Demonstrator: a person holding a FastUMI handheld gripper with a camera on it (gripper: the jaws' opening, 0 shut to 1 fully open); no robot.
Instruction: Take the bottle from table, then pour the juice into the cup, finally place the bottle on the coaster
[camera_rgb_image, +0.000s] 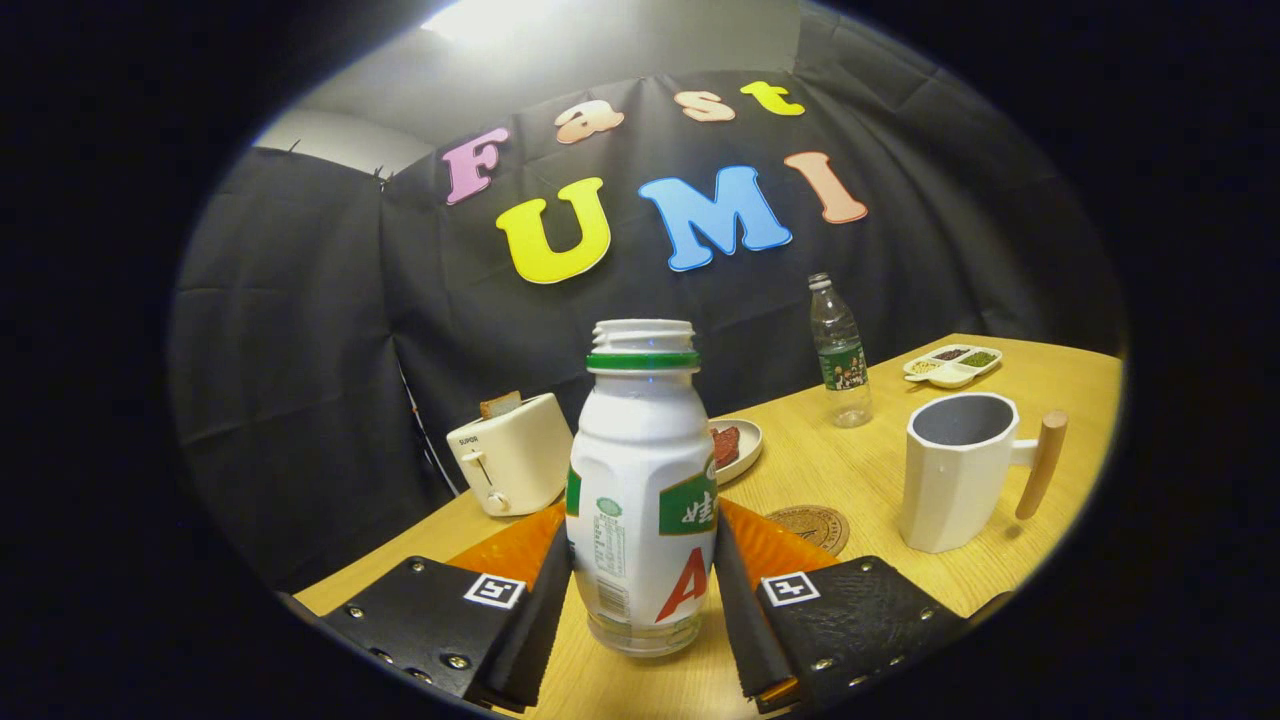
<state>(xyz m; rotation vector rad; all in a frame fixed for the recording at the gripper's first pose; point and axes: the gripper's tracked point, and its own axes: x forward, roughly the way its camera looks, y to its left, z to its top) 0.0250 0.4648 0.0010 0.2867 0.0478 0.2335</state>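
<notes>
A white bottle (642, 480) w/ green neck ring and no cap stands upright between the two fingers of the gripper (640, 610), which is clamped on it: both pads press the bottle's lower sides, left & right. Bottle's clear base sits at or just above the wooden desk (880, 470) near its front edge; cannot tell if it touches the top.

Just beyond the right finger, a round cork-coloured coaster (810, 525) lies flat on the desk, bare. Further right, near the desk's right edge, stands a white faceted cup (958, 470) w/ a wooden handle turned to the right; its grey inside shows, contents not visible. Cup and coaster are near each other but apart.

At the desk's left rear corner, a cream toaster (512, 462) w/ a slice of bread (499, 404) poking out of the slot. Behind the held bottle, partly hidden by it, a small plate (742, 450) carrying something reddish. Toward the back edge, a clear plastic water bottle (840, 352) w/ a green label stands upright, and near the far right corner a divided white dish (952, 365) holds small portions of dark, green and pale bits.
</notes>
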